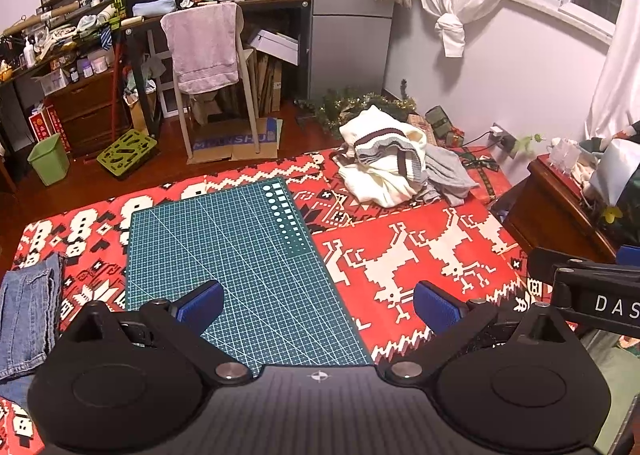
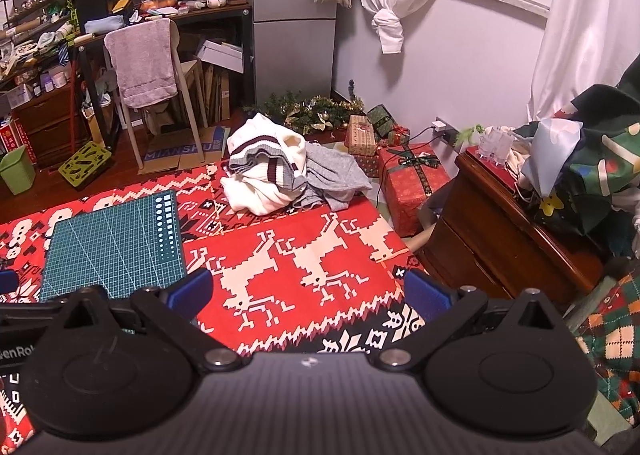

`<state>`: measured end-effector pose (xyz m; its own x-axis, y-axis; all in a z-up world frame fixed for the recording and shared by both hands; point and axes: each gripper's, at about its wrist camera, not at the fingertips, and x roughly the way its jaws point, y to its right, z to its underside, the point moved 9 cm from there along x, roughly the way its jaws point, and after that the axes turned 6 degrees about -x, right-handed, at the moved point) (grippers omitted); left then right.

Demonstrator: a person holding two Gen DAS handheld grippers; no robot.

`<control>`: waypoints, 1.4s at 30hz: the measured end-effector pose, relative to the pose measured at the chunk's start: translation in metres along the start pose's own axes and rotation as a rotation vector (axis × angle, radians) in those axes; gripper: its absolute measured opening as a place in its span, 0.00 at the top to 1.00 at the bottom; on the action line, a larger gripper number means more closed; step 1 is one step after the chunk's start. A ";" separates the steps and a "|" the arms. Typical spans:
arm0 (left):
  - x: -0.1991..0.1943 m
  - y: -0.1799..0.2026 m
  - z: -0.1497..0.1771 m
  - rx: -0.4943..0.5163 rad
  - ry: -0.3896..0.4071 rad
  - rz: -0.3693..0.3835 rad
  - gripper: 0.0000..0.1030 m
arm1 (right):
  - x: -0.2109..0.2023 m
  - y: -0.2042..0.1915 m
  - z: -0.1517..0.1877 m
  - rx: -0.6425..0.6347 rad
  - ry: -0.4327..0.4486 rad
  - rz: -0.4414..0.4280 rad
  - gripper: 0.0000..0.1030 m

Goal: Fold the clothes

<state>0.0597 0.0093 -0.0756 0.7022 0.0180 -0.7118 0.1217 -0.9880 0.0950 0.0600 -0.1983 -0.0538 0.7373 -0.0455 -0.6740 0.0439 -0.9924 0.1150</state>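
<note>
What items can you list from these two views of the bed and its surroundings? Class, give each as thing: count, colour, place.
blanket: one, red with white reindeer, covering the bed
cutting mat: one, green, on the blanket
sweater: one, cream with dark stripes, far end, crumpled
grey garment: one, beside the sweater
jeans: one, blue, folded, left edge
towel: one, pinkish, over chair
bin: one, green, floor
left gripper: open
right gripper: open

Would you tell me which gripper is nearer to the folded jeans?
Left. The left gripper hovers open over the green cutting mat, the folded jeans just beyond its left finger; the right gripper sits farther right.
</note>
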 end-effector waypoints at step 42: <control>0.125 -0.040 -0.026 -0.146 0.012 0.052 0.02 | 0.168 -0.019 -0.043 -0.070 0.117 -0.106 0.00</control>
<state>0.1612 0.0549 -0.1501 0.7183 -0.0299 -0.6950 0.1854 -0.9547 0.2327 0.2119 -0.1825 -0.1380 0.7991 0.0765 -0.5963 0.1693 -0.9804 0.1011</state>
